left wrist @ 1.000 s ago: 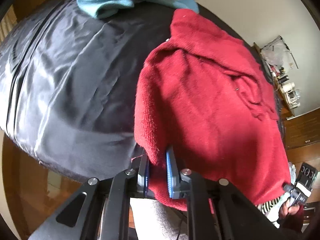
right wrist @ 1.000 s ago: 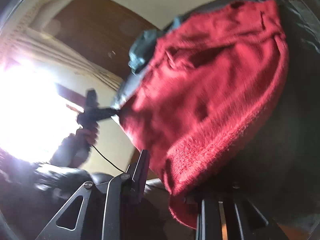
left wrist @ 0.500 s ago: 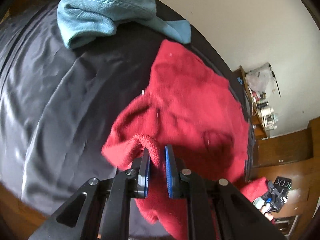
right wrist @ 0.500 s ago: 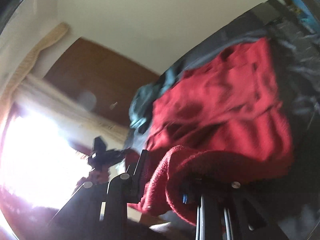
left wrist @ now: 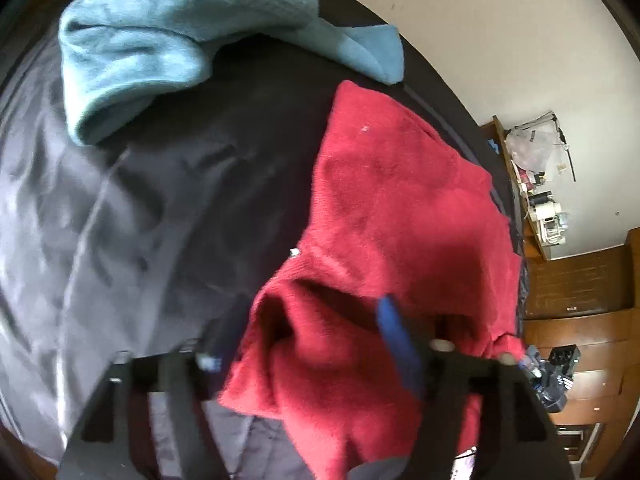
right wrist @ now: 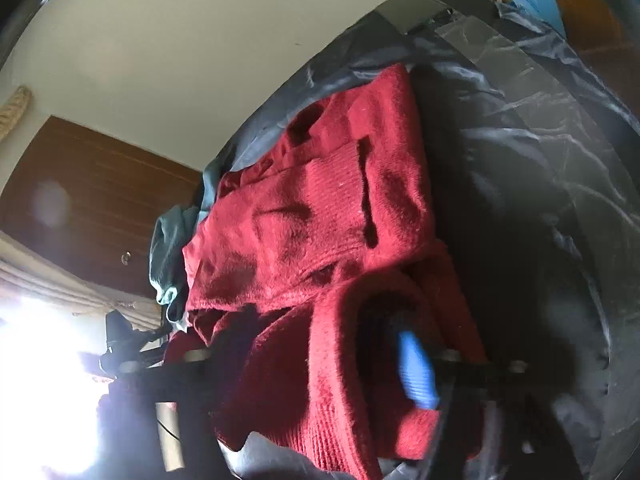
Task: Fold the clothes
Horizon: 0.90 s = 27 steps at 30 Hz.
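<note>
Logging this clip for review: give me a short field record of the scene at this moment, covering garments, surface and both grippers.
surface: dark satin sheet
garment being folded: red knit sweater, lying on the sheet, near edge doubled over on itself
other garment: light blue knit sweater, bunched at the far end, apart from the red one
left gripper: jaws opening, the red fold between them, pads not pressing
right gripper: jaws opening, a red fold between them, not pinched
fold status: near edge brought over, being let go

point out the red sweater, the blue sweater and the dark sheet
red sweater [left wrist: 400,200], left wrist view, on its flat upper panel
blue sweater [left wrist: 160,40], left wrist view, on the bunched knit body
dark sheet [left wrist: 120,220], left wrist view, on a bare wrinkled patch
</note>
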Available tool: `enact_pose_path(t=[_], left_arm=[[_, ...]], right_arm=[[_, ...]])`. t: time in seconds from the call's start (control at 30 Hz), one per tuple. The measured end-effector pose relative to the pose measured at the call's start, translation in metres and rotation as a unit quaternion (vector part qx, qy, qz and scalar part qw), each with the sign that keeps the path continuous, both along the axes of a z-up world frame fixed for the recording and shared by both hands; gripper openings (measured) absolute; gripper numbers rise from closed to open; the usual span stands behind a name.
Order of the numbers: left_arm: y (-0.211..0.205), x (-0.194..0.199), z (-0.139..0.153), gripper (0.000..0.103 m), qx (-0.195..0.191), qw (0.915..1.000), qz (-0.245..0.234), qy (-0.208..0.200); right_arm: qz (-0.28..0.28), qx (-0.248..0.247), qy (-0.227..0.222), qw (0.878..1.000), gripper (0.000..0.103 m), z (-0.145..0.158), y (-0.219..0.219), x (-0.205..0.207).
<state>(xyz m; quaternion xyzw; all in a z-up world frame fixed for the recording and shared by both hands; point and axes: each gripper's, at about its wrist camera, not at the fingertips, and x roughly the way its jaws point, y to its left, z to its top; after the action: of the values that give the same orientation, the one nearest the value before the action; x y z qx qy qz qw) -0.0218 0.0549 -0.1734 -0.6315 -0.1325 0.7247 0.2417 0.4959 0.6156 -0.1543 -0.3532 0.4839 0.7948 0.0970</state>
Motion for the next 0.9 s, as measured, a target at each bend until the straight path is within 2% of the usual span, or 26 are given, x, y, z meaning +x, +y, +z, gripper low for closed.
enact_pose_path(t=[0.17, 0.33, 0.5, 0.6, 0.7, 0.77, 0.83, 0.87, 0.9], left_arm=[[-0.025, 0.022, -0.001, 0.079, 0.014, 0.9998, 0.000, -0.015], [-0.031, 0.048, -0.009, 0.079, 0.047, 0.9985, -0.010, -0.027], [-0.018, 0.072, -0.028, 0.078, 0.081, 0.9951, -0.020, -0.054], [-0.007, 0.081, -0.029, 0.078, 0.090, 0.9946, -0.030, -0.043], [0.003, 0.084, -0.031, 0.077, 0.104, 0.9927, -0.032, -0.051], [0.009, 0.086, -0.031, 0.070, 0.107, 0.9920, -0.041, -0.054], [0.014, 0.088, -0.031, 0.044, 0.105, 0.9916, -0.048, -0.059], [0.015, 0.089, -0.031, 0.039, 0.101, 0.9918, -0.051, -0.060], [0.015, 0.090, -0.032, 0.030, 0.097, 0.9920, -0.053, -0.060]], right_arm=[[0.038, -0.013, 0.019, 0.999, 0.074, 0.005, -0.017, -0.003], [0.069, -0.010, 0.009, 0.997, 0.074, 0.004, -0.032, 0.001], [0.081, -0.016, -0.003, 0.997, 0.074, -0.001, -0.043, 0.008], [0.092, -0.019, -0.006, 0.996, 0.074, -0.004, -0.049, 0.013], [0.103, -0.025, -0.010, 0.994, 0.074, -0.008, -0.056, 0.014], [0.108, -0.028, -0.010, 0.994, 0.074, -0.011, -0.060, 0.014], [0.114, -0.032, -0.010, 0.993, 0.074, -0.014, -0.063, 0.014], [0.116, -0.033, -0.010, 0.993, 0.074, -0.015, -0.066, 0.013], [0.120, -0.032, -0.013, 0.992, 0.074, -0.016, -0.068, 0.012]])
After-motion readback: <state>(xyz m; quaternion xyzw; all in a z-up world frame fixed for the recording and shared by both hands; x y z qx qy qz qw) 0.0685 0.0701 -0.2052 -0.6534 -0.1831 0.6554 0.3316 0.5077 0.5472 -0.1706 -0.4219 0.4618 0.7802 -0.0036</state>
